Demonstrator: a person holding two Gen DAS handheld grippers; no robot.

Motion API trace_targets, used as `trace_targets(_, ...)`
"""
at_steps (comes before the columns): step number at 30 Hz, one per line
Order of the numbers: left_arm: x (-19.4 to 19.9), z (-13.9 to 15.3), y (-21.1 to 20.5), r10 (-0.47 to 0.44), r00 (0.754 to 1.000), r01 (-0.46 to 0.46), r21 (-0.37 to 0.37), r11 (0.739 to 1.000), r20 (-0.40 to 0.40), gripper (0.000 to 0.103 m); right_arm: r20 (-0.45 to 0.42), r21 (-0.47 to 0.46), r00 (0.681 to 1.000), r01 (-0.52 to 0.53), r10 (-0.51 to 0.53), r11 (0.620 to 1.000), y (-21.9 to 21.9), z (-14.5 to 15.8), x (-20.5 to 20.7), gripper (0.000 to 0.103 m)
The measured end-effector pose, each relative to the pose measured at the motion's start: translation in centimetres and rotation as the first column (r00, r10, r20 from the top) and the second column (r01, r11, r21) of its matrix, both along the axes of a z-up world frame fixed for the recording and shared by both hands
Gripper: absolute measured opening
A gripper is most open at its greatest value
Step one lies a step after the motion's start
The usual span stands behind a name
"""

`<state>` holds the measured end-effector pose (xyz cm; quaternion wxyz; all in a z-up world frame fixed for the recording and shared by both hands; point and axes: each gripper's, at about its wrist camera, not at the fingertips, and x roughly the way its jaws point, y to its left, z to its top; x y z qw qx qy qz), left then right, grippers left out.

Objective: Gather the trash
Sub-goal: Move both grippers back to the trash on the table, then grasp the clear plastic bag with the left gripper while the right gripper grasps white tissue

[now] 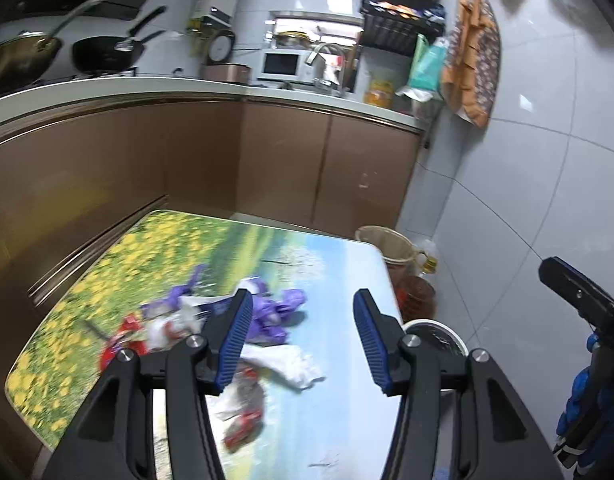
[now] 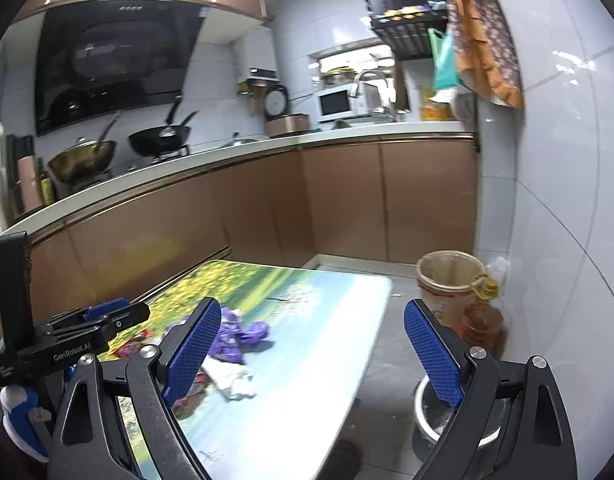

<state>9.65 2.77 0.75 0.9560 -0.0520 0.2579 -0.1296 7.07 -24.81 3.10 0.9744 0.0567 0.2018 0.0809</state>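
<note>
Kitchen table point(image 1: 339, 264) ahead, trash point(image 1: 267, 312) piled near-left; left gripper point(image 1: 303, 340) half spread and right gripper point(image 2: 313, 356) wide apart, both empty, angled down.

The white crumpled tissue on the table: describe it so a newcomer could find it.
Start at the low table printed with a flower-meadow scene. Among its trash, the white tissue lies just nearer than the purple bag. It is plain white, unlike the red-printed wrappers.

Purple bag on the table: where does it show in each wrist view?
Left wrist: purple bag sits centre, just right of the left tool's left finger, on the table.
Right wrist: purple bag sits left of centre, beside the right tool's left finger.
Shared landmark: the white crumpled paper in front of it.
</note>
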Motion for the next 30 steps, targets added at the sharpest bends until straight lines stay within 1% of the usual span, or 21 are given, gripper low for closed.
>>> trace_targets(3,-0.6,-0.3,2.0,0.04,0.999,-0.04,-0.009,0.999,-0.003,0.05,0.007,-0.008,0.999,-0.041,0.041,0.999,1.3,0.1,-0.6,0.092)
trace_targets(7,-1.0,-1.1,4.5,0.081,0.997,-0.08,0.006,0.997,-0.014,0.05,-0.006,-0.019,0.995,-0.095,0.095,0.995,2.9,-0.2,-0.6,0.09)
trace_targets(9,-0.9,-1.9,5.5,0.087,0.996,-0.087,0.004,0.996,-0.034,0.05,-0.026,-0.03,0.992,-0.125,0.124,0.992,4.0,-0.8,-0.3,0.082)
trace_targets(12,-0.6,-3.4,6.1,0.091,0.994,-0.09,0.008,0.996,-0.067,0.05,-0.067,-0.029,0.983,-0.171,0.169,0.985,5.4,-1.8,0.7,0.075)
trace_targets(17,-0.2,-6.3,6.1,0.05,0.992,-0.049,0.017,0.999,-0.118,0.05,-0.122,-0.038,0.968,-0.225,0.219,0.974,7.3,-3.6,2.5,0.072)
trace_targets(21,0.8,-8.6,5.5,0.014,0.985,-0.011,0.014,1.0,-0.17,0.05,-0.165,-0.051,0.954,-0.263,0.251,0.963,8.7,-5.3,4.2,0.072)
trace_targets(25,2.2,-11.2,4.2,-0.037,0.969,0.042,0.015,0.999,-0.243,0.05,-0.234,-0.056,0.934,-0.289,0.269,0.956,9.7,-7.8,6.2,0.072)
trace_targets(28,3.3,-13.3,2.8,-0.078,0.949,0.089,0.021,0.996,-0.306,0.05,-0.292,-0.057,0.913,-0.313,0.284,0.948,10.5,-10.0,7.9,0.072)
trace_targets(30,3.8,-14.3,2.3,-0.087,0.939,0.099,0.018,0.995,-0.331,0.05,-0.326,-0.049,0.897,-0.332,0.299,0.942,11.0,-11.6,9.0,0.072)
